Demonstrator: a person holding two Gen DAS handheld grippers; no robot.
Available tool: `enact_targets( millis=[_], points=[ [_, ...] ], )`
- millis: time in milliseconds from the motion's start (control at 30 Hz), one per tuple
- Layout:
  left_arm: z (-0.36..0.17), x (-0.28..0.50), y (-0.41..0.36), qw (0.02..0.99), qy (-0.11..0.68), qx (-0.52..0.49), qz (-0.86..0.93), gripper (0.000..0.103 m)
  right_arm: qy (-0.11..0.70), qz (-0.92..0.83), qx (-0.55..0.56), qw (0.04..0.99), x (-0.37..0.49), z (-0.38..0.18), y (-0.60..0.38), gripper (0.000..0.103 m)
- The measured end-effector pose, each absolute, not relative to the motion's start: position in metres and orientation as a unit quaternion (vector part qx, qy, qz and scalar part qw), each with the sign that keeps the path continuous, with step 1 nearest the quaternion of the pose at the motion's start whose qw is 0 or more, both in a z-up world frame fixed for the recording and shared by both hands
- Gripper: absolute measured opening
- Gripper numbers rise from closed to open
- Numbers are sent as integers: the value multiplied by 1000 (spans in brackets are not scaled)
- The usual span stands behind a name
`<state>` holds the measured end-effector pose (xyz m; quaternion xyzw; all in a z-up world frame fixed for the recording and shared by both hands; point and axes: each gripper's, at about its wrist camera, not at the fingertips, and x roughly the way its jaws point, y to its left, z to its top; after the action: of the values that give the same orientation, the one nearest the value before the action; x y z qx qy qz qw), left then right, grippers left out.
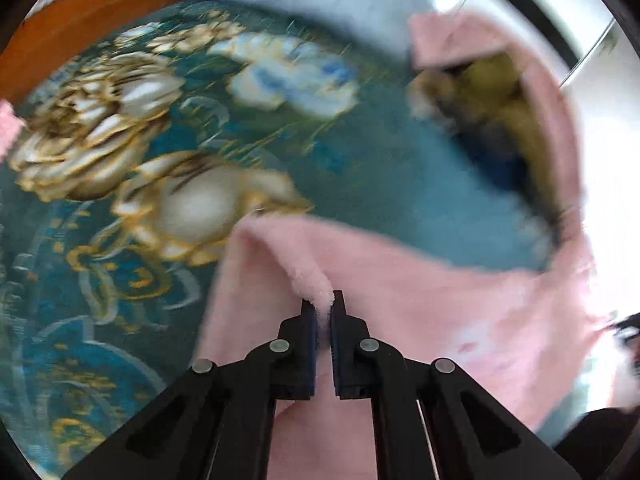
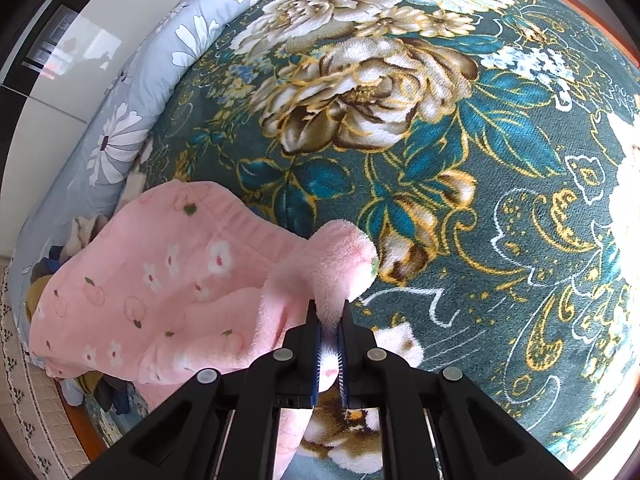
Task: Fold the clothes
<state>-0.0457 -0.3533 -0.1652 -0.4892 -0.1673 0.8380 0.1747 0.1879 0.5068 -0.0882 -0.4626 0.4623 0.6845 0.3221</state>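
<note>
A fluffy pink garment (image 1: 420, 300) with small flower and peach prints lies on a teal floral blanket (image 1: 200, 128). My left gripper (image 1: 323, 300) is shut on a pinched ridge of its pink fleece, and the cloth trails off to the right and up. In the right wrist view the same pink garment (image 2: 160, 280) spreads to the left, its ribbed band showing. My right gripper (image 2: 330, 308) is shut on a rolled pink edge that bulges just above its fingertips. The left wrist view is blurred.
The teal blanket (image 2: 460, 160) with gold and white flowers covers the bed. A grey-blue daisy quilt (image 2: 132, 120) lies along its left side. An orange wooden bed frame (image 1: 88, 20) runs at the far left. Dark and mustard clothes (image 1: 492, 100) sit beyond the pink cloth.
</note>
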Motion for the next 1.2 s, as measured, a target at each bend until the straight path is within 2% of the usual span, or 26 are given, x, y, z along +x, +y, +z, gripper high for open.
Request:
enact_targets(
  millis=[133,200,467,567,633,700,800,900,1067,1200],
  points=[
    [-143,-52,-395,147,-299,-389,859,5,462,684,-463,322,190,-88,509,8],
    [-145,-58,-405,112,-323,-374,862,5,464,681,-464,325,191,-90,509,8],
    [-193,-87,-392,-35,-256,-485,835,7,464,677,-469,325,189,-89,509,8],
    [-185,-85,-399,-14,-293,-481,826,14,464,680,-467,323,187,-86,511,8],
    [-174,-78,-412,3,-333,-466,820,37,465,682,-465,321,187,-86,511,8],
    [-157,-64,-427,8,-363,-440,821,46,466,683,-464,318,187,-87,511,8],
    [-136,-32,-447,-23,-382,-421,823,51,472,683,-461,314,189,-90,511,8],
    [-138,-3,-458,-44,-408,-432,803,55,480,684,-456,306,193,-93,512,8],
    [-171,20,-450,-56,-409,-503,760,56,493,687,-448,290,198,-97,514,8],
    [-197,39,-439,-47,-466,-514,719,56,503,688,-443,279,201,-98,517,8]
  ],
)
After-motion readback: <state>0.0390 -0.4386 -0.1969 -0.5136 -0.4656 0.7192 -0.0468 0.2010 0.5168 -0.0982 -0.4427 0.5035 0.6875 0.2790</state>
